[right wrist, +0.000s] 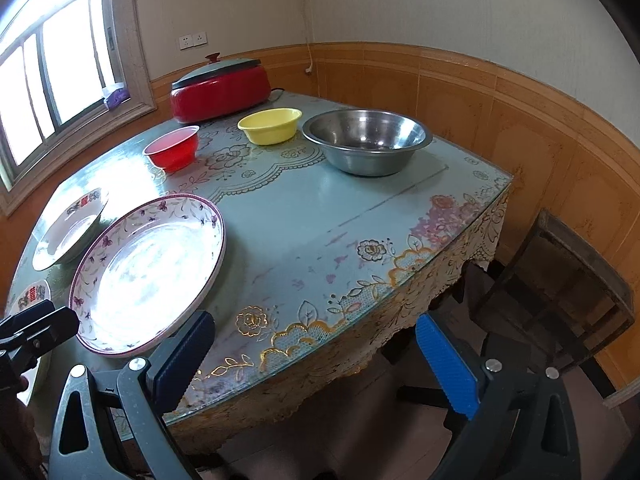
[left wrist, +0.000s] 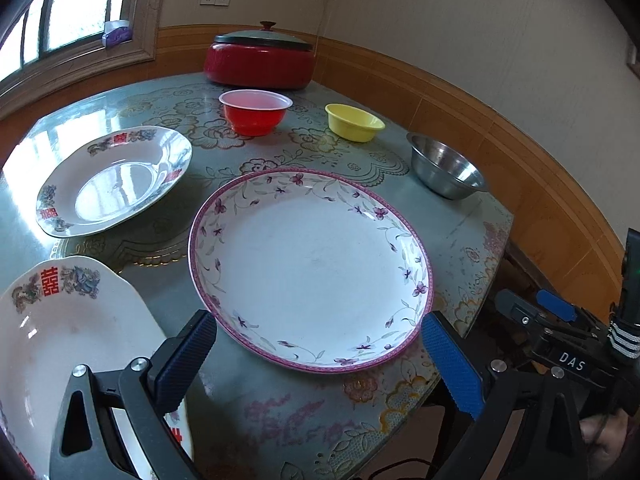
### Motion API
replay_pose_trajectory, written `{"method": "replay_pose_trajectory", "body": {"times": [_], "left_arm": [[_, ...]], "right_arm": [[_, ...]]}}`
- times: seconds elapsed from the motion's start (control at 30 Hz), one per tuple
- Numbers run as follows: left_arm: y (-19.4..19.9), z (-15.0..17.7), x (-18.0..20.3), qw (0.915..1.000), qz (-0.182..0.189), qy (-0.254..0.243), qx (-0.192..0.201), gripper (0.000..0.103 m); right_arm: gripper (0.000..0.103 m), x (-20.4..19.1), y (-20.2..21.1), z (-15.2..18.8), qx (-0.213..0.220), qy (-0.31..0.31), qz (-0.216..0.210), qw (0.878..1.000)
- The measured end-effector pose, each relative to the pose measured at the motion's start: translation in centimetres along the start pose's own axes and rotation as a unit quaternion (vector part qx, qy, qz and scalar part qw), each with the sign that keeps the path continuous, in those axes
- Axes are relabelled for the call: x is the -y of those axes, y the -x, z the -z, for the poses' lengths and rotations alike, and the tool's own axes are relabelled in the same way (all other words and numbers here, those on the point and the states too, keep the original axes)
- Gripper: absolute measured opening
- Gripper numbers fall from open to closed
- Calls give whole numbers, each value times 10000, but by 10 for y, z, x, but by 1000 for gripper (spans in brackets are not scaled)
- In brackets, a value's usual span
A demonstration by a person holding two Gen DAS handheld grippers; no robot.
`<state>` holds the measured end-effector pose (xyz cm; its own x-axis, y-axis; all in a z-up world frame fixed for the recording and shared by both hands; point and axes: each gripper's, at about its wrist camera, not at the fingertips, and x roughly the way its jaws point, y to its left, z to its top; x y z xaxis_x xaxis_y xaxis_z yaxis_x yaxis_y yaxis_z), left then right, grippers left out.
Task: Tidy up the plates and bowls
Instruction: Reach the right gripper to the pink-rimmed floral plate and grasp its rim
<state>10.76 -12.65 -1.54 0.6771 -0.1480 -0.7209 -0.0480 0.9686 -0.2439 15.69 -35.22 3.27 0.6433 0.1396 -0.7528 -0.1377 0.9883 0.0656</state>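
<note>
A large purple-flowered plate (left wrist: 310, 268) (right wrist: 148, 272) lies on the table just ahead of my left gripper (left wrist: 320, 364), which is open and holds nothing. Two white plates with red characters lie to the left, one farther back (left wrist: 116, 180) (right wrist: 70, 228) and one at the near left edge (left wrist: 68, 344) (right wrist: 32, 296). A red bowl (left wrist: 256, 111) (right wrist: 174, 152), a yellow bowl (left wrist: 353, 122) (right wrist: 270, 125) and a steel bowl (left wrist: 446, 170) (right wrist: 367, 140) stand in a row further back. My right gripper (right wrist: 316, 360) is open over the table's front edge.
A red lidded electric pot (left wrist: 258, 58) (right wrist: 220, 90) stands at the back of the table (right wrist: 320, 216). A dark wooden chair (right wrist: 560, 292) stands to the right of the table. A window (right wrist: 52, 76) is on the left. The other gripper's body (left wrist: 560, 344) shows at the right.
</note>
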Motion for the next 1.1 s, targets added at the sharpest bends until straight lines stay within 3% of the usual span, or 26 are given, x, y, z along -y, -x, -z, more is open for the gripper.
{"method": "replay_pose_trajectory", "body": {"times": [0.13, 0.33, 0.5, 0.53, 0.6, 0.77, 0.93, 1.1], "left_arm": [[-4, -4, -8, 9991, -349, 254, -39, 100], [0, -17, -22, 9969, -737, 243, -85, 97], [-13, -32, -34, 9965, -816, 150, -116, 97], [-17, -35, -37, 9966, -785, 182, -161, 93], [-26, -41, -41, 9968, -760, 166, -202, 89], [-51, -48, -51, 9952, -852, 116, -476, 84], [-65, -51, -50, 9938, -871, 43, -689, 82], [-72, -55, -45, 9918, -1000, 31, -792, 79]], "right_arm": [[101, 6, -14, -13, -122, 233, -697, 9972], [94, -22, -36, -42, -317, 886, -1605, 9825], [82, -51, -65, -58, -548, 1468, -1704, 9728], [79, -54, -73, -61, -645, 1520, -1643, 9725], [62, -61, -88, -64, -784, 1655, -1648, 9692], [43, -74, -120, -68, -1074, 1868, -1522, 9646], [38, -88, -130, -71, -1004, 2182, -1516, 9588], [36, -98, -131, -72, -959, 2850, -1547, 9411]]}}
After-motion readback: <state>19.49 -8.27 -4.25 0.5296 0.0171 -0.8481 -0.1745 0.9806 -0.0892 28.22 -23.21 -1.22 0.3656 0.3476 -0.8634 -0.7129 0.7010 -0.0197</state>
